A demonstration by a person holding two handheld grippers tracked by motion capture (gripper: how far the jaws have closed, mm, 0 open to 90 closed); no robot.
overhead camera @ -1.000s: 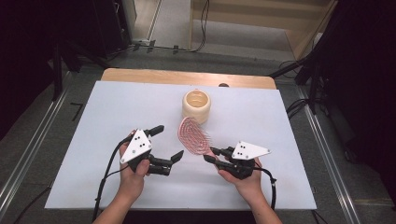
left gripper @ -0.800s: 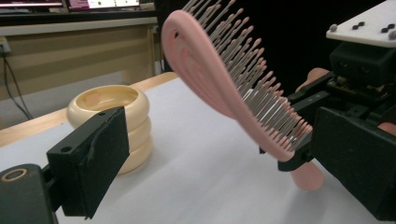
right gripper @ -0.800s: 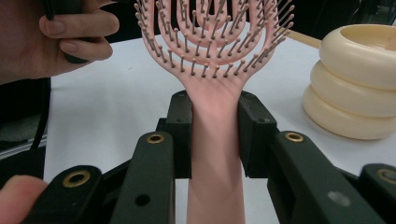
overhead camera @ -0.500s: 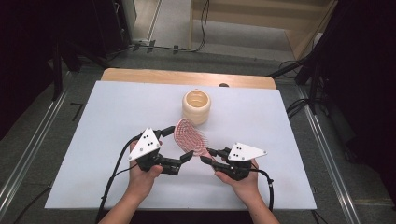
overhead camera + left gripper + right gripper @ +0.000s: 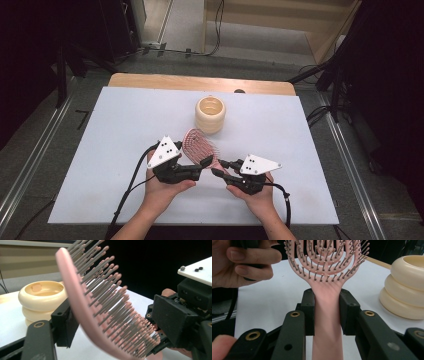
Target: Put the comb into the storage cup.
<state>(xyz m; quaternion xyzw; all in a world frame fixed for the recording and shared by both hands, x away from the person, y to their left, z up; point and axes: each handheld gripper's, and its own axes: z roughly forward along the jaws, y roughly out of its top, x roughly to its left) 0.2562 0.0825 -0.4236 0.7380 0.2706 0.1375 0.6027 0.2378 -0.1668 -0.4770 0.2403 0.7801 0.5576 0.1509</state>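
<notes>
A pink hairbrush (image 5: 197, 142) with grey-pink bristles is held tilted just above the white tabletop. My right gripper (image 5: 218, 167) is shut on its handle (image 5: 325, 315), a black pad pressed to each side. My left gripper (image 5: 202, 162) is open, and the brush head (image 5: 100, 302) stands between its wide-apart jaws. The smooth back of the head faces the left pad and the bristles face the right pad. A hand holds each gripper near the table's front edge. Part of the head is hidden behind the left gripper in the high view.
A cream ribbed cup (image 5: 210, 114) stands upright just behind the brush, near both grippers. The white tabletop (image 5: 115, 130) spreads wide to the left and right. A wooden edge (image 5: 200, 82) runs along the back, with dark floor and cables beyond.
My left gripper has moved right and now has its jaws around the brush head. The right gripper has kept its hold on the handle and shifted slightly toward the front.
</notes>
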